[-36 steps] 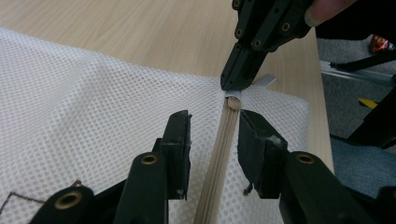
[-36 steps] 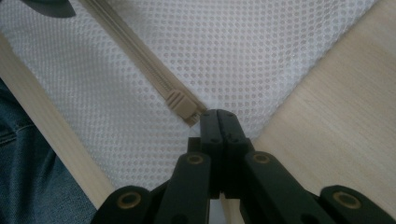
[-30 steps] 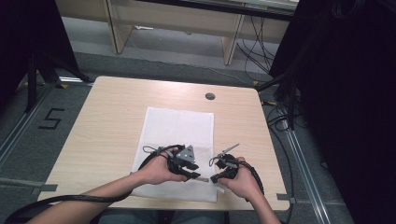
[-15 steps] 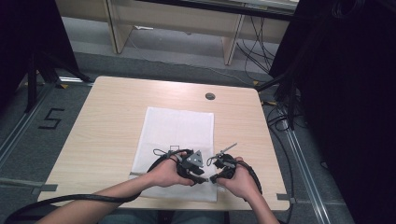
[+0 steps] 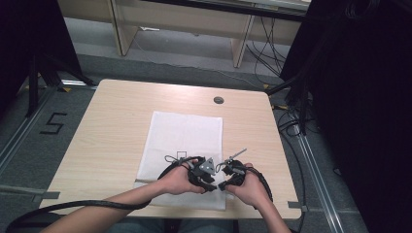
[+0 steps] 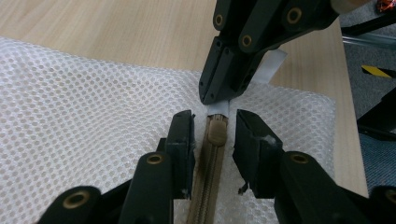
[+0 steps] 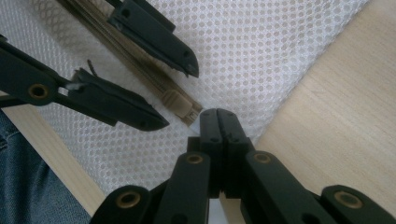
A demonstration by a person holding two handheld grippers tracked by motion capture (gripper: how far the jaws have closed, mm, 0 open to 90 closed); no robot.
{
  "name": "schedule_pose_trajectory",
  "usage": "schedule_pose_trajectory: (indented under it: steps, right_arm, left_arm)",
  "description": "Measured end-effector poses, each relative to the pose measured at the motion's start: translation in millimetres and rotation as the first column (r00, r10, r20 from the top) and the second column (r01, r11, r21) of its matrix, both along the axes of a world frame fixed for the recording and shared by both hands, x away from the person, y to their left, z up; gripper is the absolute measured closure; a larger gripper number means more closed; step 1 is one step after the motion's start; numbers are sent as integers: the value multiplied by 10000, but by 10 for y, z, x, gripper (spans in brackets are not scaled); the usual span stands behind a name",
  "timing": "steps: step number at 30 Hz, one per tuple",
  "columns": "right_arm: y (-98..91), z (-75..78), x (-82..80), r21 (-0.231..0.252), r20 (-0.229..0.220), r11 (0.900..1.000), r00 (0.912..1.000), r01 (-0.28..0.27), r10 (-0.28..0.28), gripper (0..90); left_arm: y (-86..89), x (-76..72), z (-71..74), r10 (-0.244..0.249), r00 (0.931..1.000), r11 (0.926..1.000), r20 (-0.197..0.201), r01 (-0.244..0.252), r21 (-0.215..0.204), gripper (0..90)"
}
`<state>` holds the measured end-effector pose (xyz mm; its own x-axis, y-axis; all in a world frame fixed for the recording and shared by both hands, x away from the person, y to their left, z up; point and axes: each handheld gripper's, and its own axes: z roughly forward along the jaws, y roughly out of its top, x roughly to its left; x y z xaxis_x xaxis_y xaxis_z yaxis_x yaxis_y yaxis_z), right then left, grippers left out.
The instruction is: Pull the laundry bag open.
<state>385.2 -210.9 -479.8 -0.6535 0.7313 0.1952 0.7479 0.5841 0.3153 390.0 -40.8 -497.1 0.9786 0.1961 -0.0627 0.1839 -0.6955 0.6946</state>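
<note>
A white mesh bag [image 5: 184, 136] lies flat on the wooden table [image 5: 116, 121], its tan zipper running along the near edge. My left gripper [image 5: 210, 184] [image 6: 215, 117] is open and straddles the tan zipper pull [image 6: 217, 131] with a gap on each side; its jaws have just been closing a little. My right gripper [image 5: 222, 186] [image 7: 218, 114] is shut on the white tab [image 6: 217, 108] at the zipper's end, right in front of the pull [image 7: 176, 101]. The two grippers point at each other, tips almost touching.
A round cable grommet [image 5: 218, 100] sits near the table's far edge. The bag's right edge [image 6: 322, 107] stops short of the table's right side. Cables trail off the near edge, and dark stands crowd the right.
My left hand has slid right along the bag's near edge, closer to the right gripper. The right hand has kept still.
</note>
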Motion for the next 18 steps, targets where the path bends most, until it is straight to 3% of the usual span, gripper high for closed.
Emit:
schedule_pose_trajectory:
  steps: [6,9,11,18]
  right_arm:
    - [-3,-3,8,16,31,10000,10000,-94,94,900]
    - [0,-7,2,72,20,10000,10000,21,-21,900]
    - [8,10,-6,-9,-267,9999,9995,144,-144,900]
    - [0,5,3,-28,-185,10000,9998,39,-40,900]
  left_arm:
    - [-35,-8,-29,5,10000,9998,13,-5,188,686]
    - [-42,-14,-48,-103,9999,9996,136,99,282,701]
    - [-50,-28,-50,-102,9997,9996,219,96,281,717]
    - [-76,-48,-19,-229,9987,9978,459,200,629,793]
